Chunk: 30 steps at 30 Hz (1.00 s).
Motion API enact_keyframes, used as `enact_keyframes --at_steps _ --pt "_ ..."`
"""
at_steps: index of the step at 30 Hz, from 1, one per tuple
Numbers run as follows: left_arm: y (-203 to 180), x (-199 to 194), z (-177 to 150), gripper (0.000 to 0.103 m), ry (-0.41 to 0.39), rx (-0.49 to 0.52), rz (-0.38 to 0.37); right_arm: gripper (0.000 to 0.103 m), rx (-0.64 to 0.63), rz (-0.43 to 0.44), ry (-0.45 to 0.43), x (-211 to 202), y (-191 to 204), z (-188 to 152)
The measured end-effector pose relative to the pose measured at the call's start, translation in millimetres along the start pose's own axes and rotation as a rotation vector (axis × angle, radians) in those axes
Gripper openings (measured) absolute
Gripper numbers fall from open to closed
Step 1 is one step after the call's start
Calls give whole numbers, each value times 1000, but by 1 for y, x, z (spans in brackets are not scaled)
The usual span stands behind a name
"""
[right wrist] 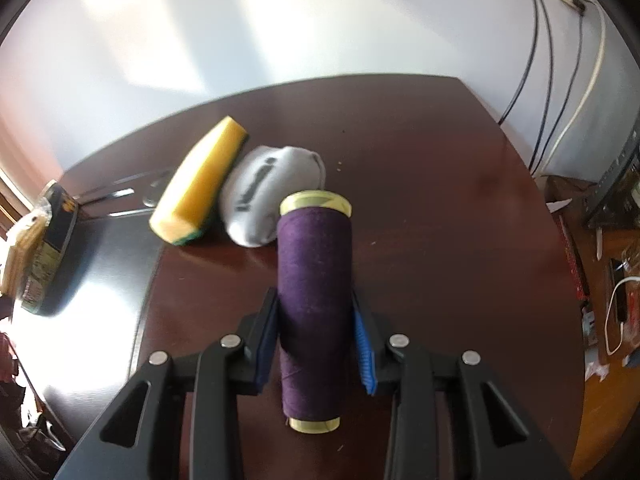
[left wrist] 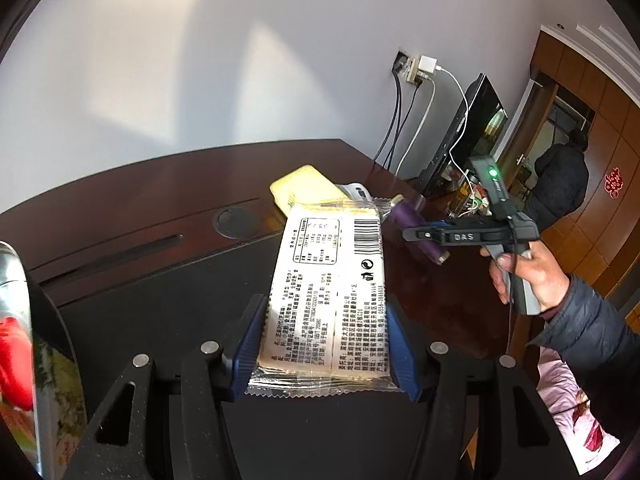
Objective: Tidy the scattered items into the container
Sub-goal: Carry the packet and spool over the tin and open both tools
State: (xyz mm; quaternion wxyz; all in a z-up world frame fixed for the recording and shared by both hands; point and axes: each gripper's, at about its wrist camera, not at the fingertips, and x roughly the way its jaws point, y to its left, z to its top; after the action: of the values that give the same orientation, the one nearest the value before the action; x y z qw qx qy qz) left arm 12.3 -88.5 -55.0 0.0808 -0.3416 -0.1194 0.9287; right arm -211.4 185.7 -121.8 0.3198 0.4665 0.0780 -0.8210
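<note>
You have a load in each hand, so this is the carry step, with the drop into the container still ahead. Your left gripper (left wrist: pixel 324 344) is clamped on the near end of a flat snack packet (left wrist: pixel 332 280), printed side up, its far end reaching toward 12 o'clock above the dark mat on the desk (left wrist: pixel 160 184). Your right gripper (right wrist: pixel 316 332) is closed around the middle of a purple thread spool (right wrist: pixel 315 304), gold caps showing at both ends, long axis running along the fingers. In the left wrist view that spool (left wrist: pixel 416 236) sits at about 2 o'clock from the packet, with your right hand (left wrist: pixel 524 276) behind it.

Still on the desk are a yellow sponge (right wrist: pixel 202 184) and a grey rolled sock (right wrist: pixel 266 196), touching each other, at 11 o'clock from the spool.

A dark-walled tub (right wrist: pixel 52 240) stands at 9 o'clock in the right wrist view, and its rim (left wrist: pixel 48 320) shows at the left edge of the left wrist view; I judge that to be the container. Next, swing both loads over there, bring each above the opening before you release, and keep the spool from rolling out of the pads.
</note>
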Motion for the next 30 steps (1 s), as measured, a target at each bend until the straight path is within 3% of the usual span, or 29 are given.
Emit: enact_keyframes --at_steps 11,15,23,30 --pt "7 -60 -20 59 -63 0 87 34 19 170 -135 -42 62 -29" --pt "31 -92 -35 59 -72 -32 168 34 9 244 -159 -44 94 -34" --pt "106 -159 -46 59 -108 -103 415 34 -8 334 -173 -27 138 -27" --pt "154 -185 -45 59 -137 -146 558 34 -24 386 -193 -29 171 -25"
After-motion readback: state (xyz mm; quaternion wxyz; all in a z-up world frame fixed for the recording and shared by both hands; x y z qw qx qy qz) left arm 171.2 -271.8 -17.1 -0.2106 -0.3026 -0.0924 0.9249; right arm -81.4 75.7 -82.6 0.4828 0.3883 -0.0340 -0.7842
